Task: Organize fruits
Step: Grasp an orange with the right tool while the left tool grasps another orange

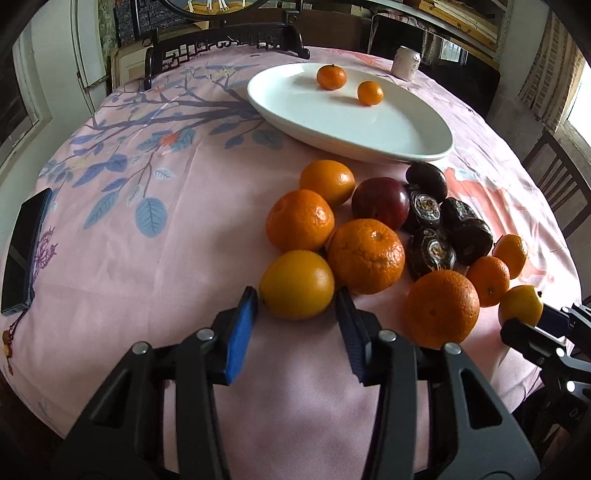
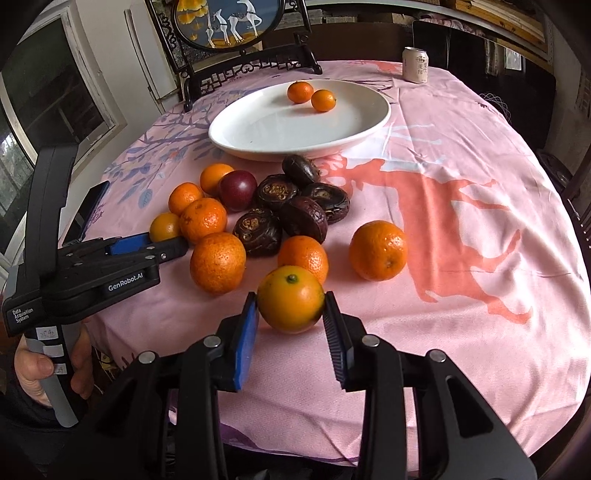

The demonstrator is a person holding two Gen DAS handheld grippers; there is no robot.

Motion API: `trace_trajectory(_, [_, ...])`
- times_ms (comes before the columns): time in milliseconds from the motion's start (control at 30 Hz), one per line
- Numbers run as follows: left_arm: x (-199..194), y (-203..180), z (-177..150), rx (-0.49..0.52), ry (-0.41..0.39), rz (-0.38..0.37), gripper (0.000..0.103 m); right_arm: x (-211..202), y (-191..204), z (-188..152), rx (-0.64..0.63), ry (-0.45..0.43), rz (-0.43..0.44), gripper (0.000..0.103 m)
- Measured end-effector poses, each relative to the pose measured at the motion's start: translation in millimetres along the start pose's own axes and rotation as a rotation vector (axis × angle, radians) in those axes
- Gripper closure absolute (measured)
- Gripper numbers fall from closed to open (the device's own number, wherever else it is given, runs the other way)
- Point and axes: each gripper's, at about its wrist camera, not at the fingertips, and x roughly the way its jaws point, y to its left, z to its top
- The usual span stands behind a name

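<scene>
On a pink floral tablecloth (image 1: 147, 295), the left gripper (image 1: 297, 306) stands released, its blue pads flanking a smooth yellow-orange citrus (image 1: 297, 284) at the fruit pile's near edge. The right gripper (image 2: 291, 306) is grasping a green-stemmed orange citrus (image 2: 291, 299) resting on the cloth. Behind, an oval white plate (image 2: 258, 136) holds two small tangerines (image 2: 300, 91).

A round table (image 2: 461, 229) draped in a pink cloth printed with blue branches and a coral deer fills the room's middle, with a dark carved wooden chair (image 2: 251, 70) at its far side. Behind the chair stands a round framed picture of white deer (image 2: 225, 22), and a white door (image 1: 92, 55) and window (image 2: 48, 99) sit at far left. Daylight enters from a window beside a brick wall (image 1: 546, 81) at far right.
</scene>
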Motion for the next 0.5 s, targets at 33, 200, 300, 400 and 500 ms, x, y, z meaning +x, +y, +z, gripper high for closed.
trace_trajectory(33, [0,1,1,-0.008,0.000,-0.010,0.065,0,-1,0,0.002,0.000,0.000,0.067])
trace_trajectory(200, [-2,3,1,-0.020,0.003,-0.043,0.066,-2,-1,-1,0.007,-0.002,0.003,0.067])
trace_trajectory(300, [-8,4,1,-0.026,-0.001,-0.064,0.066,-6,0,-1,0.002,-0.013,0.004,0.067])
trace_trajectory(400, [-20,3,0,-0.025,-0.023,-0.064,0.066,-10,-1,0,0.003,-0.025,0.005,0.067])
trace_trajectory(500, [-31,4,1,-0.026,-0.039,-0.069,0.066,-11,-1,1,0.007,-0.029,0.008,0.067])
